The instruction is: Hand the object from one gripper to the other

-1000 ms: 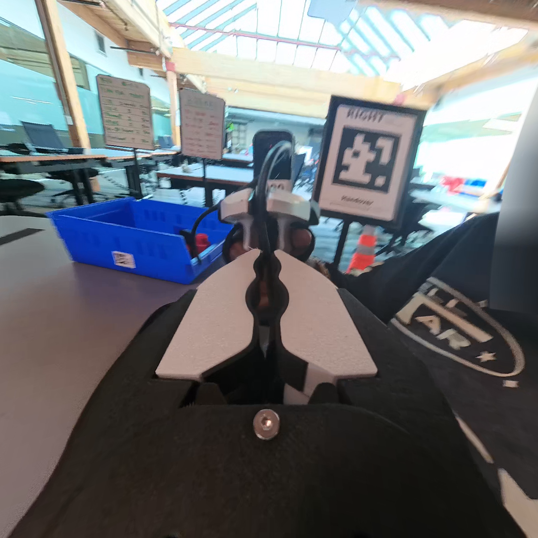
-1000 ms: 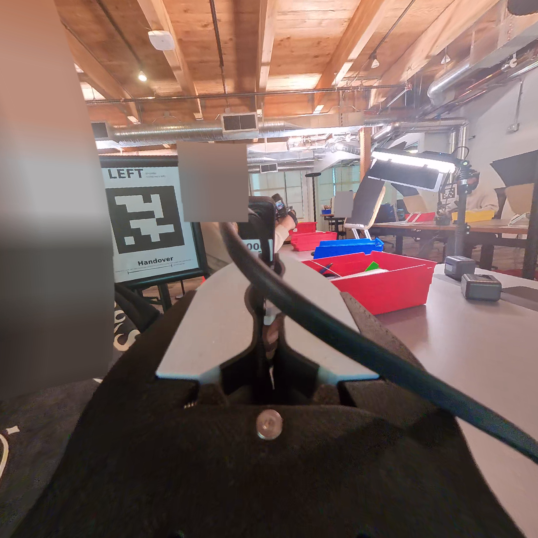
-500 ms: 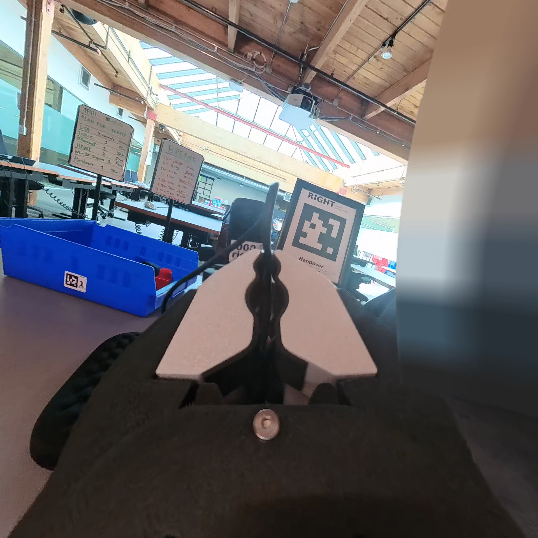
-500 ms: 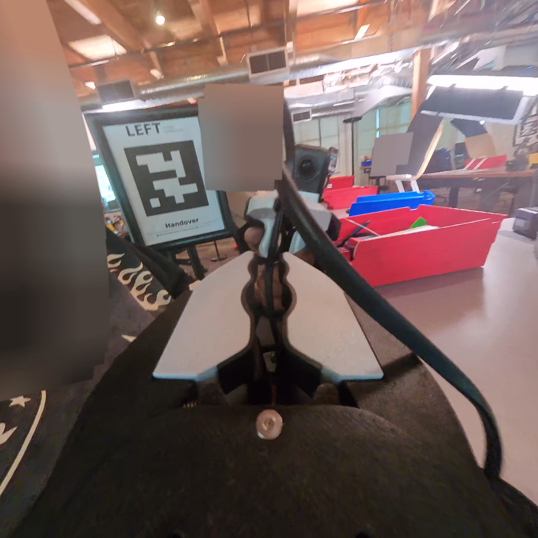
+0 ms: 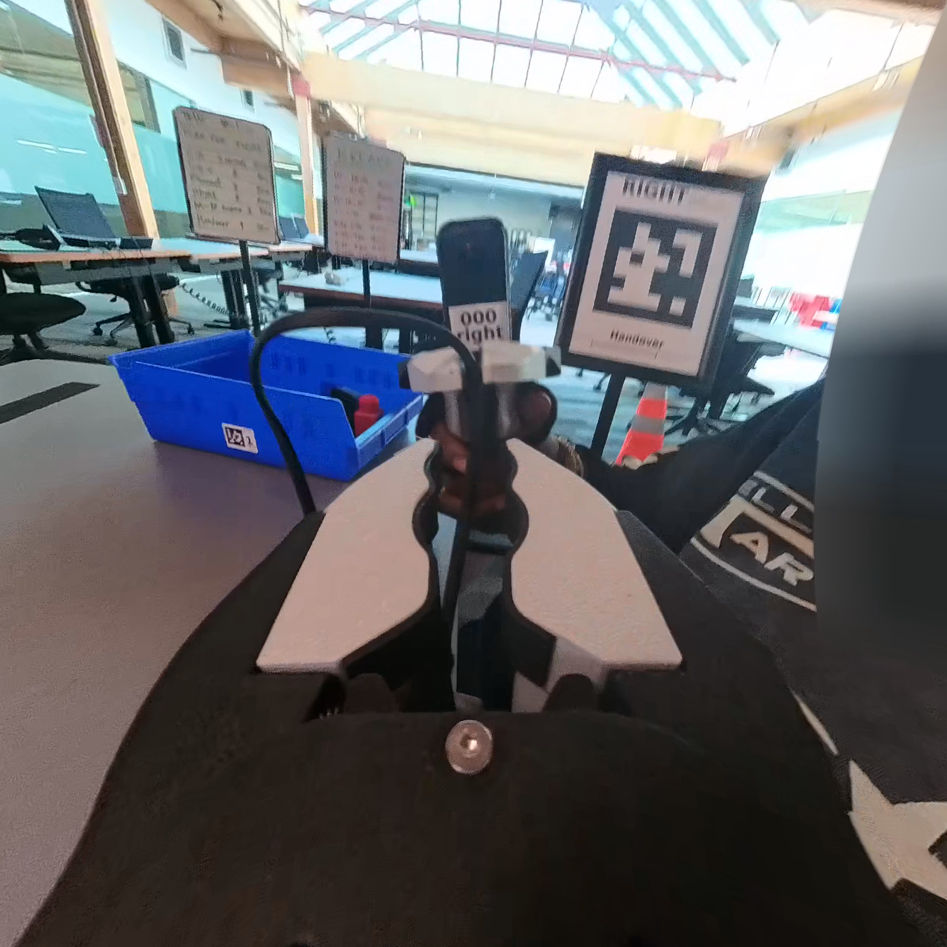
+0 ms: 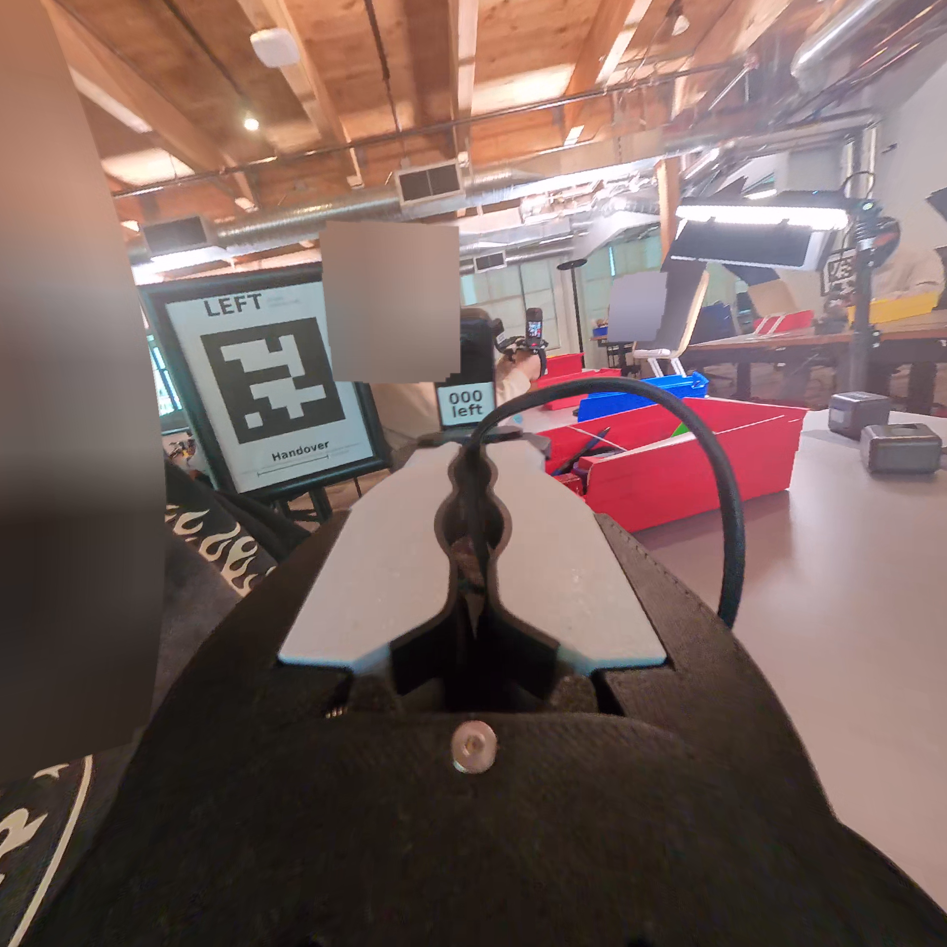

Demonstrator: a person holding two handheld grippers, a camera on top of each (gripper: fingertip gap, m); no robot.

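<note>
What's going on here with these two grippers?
A person is working two handheld grippers above a grey table, passing a black cable between them. The right gripper is shut on the cable, which arcs up and loops down to its right. The left gripper, facing it, has its jaws parted with the cable running through the gap, so only the right one appears to grip it. A blue bin and a red bin sit on the table.

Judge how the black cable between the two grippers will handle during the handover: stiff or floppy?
The black cable arcs in a smooth loop rather than hanging limp, so it is probably springy. It looks thin and smooth, so it may slide between the fingers of the right gripper. The left gripper stands slightly parted around it.
</note>
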